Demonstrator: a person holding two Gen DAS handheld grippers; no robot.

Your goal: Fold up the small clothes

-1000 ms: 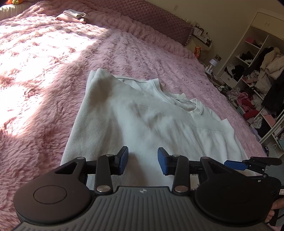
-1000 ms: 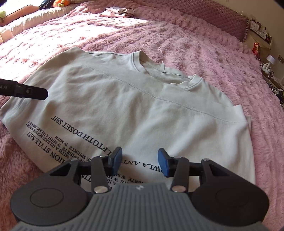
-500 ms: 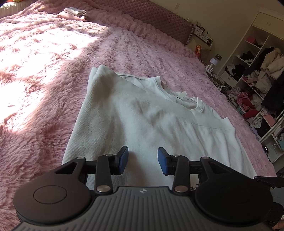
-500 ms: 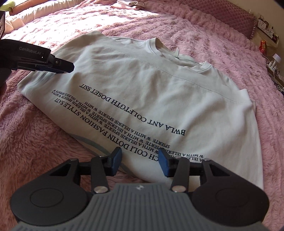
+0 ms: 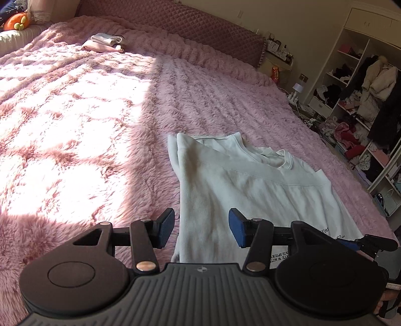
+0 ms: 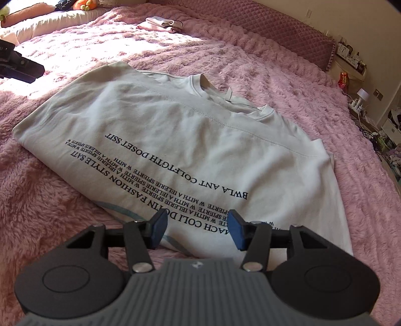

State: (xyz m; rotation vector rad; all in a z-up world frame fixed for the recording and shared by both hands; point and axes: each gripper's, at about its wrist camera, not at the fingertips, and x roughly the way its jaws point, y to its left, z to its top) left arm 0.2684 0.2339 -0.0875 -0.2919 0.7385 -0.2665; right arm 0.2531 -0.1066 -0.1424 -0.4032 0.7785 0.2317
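Observation:
A pale grey T-shirt (image 5: 250,183) lies flat on the pink fluffy bedspread (image 5: 87,125), collar at the far end and black lettering (image 6: 175,175) facing up. No sleeves show; its sides look folded under. My left gripper (image 5: 201,229) hovers over the shirt's left edge, jaws opening, with nothing pinched between the blue pads (image 5: 166,227). My right gripper (image 6: 196,232) hangs above the near hem of the T-shirt (image 6: 175,125), jaws also opening and empty. The left gripper's tip (image 6: 20,66) shows at the left of the right wrist view. The right gripper's tip (image 5: 371,244) pokes into the left wrist view.
A small stack of folded pink and white clothes (image 5: 104,42) sits far up the bed near the quilted headboard (image 5: 200,25). An orange plush toy (image 5: 15,21) lies at the far left. Open shelves crammed with clothes (image 5: 363,100) stand beyond the bed's right side.
The left gripper has drawn back and leftward, from over the shirt to its left edge, and its jaws have widened. The right gripper has pulled back toward the hem, jaws wider.

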